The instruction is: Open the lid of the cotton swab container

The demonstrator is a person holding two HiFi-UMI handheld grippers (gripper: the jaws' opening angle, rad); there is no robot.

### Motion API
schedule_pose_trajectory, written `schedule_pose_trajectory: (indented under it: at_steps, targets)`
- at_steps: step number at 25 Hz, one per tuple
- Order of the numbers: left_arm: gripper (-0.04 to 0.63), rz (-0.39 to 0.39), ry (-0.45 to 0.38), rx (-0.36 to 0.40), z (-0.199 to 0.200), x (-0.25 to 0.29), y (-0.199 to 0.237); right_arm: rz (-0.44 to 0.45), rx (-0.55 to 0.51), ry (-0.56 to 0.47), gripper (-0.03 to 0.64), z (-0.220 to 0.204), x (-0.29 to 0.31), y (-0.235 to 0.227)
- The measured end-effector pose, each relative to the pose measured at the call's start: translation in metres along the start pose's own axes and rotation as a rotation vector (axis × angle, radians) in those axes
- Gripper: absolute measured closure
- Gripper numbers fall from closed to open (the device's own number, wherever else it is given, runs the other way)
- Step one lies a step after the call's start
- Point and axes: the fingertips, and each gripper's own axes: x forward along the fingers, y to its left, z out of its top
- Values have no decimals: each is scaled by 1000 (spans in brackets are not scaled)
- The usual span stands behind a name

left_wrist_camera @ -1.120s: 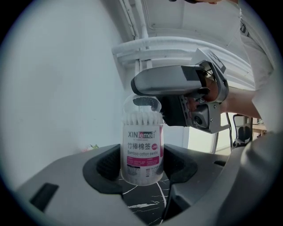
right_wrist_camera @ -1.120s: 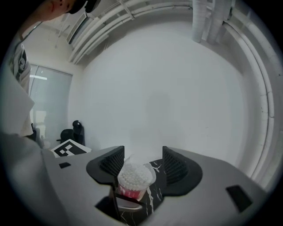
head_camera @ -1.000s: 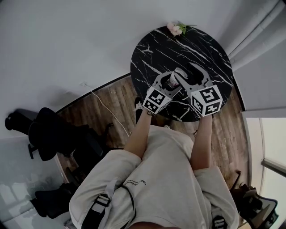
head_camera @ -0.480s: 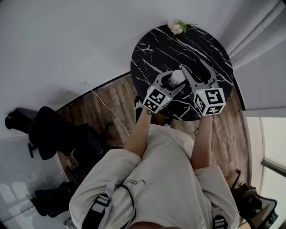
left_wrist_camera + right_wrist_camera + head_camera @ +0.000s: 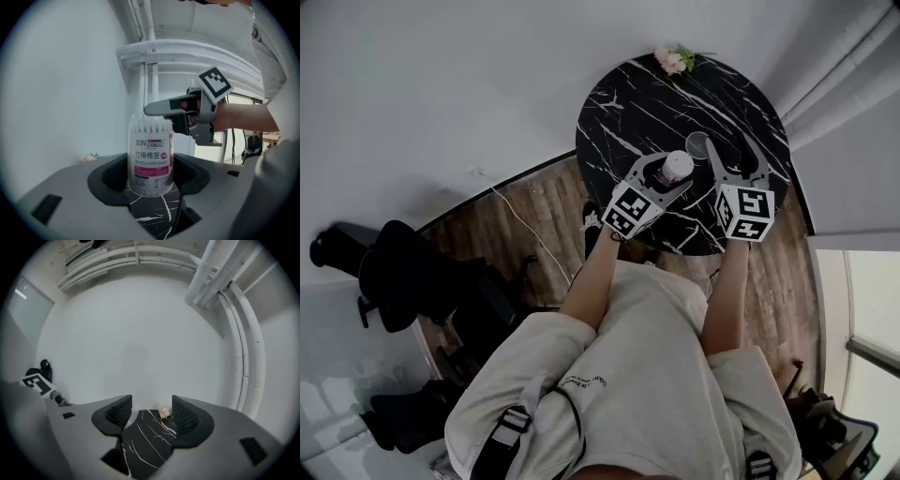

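The cotton swab container (image 5: 151, 157), a clear tub with a pink and white label, stands upright on the black marble table (image 5: 637, 103). My left gripper (image 5: 667, 175) is shut on its lower part, one jaw on each side, and white swab tips show at its top (image 5: 678, 165). A small round clear lid (image 5: 698, 144) sits just right of the container, by the left fingertip of my right gripper (image 5: 727, 150). Whether the lid rests on the table is unclear. The right gripper is open, and only bare table shows between its jaws (image 5: 151, 416).
A small bunch of pink flowers (image 5: 670, 60) lies at the table's far edge. The table is small and round, with wooden floor (image 5: 534, 216) below its near edge. Grey curtains (image 5: 839, 66) hang to the right, and black chairs (image 5: 403, 281) stand at the left.
My right gripper has drawn away from the container's top, to the right and slightly back. The round lid now shows beside the container. The left gripper has kept its hold.
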Motion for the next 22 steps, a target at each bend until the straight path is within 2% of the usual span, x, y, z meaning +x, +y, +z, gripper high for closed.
schedule_pose_trajectory:
  at_steps: [10, 17, 22]
  targets:
    - [331, 12, -11, -5, 2, 0, 4, -13, 0, 65, 325, -25, 4, -3]
    - [331, 30, -20, -4, 6, -1, 7, 13, 4, 134, 325, -41, 10, 4]
    - [331, 43, -8, -1, 4, -2, 10, 44, 36, 145, 329, -44, 12, 9]
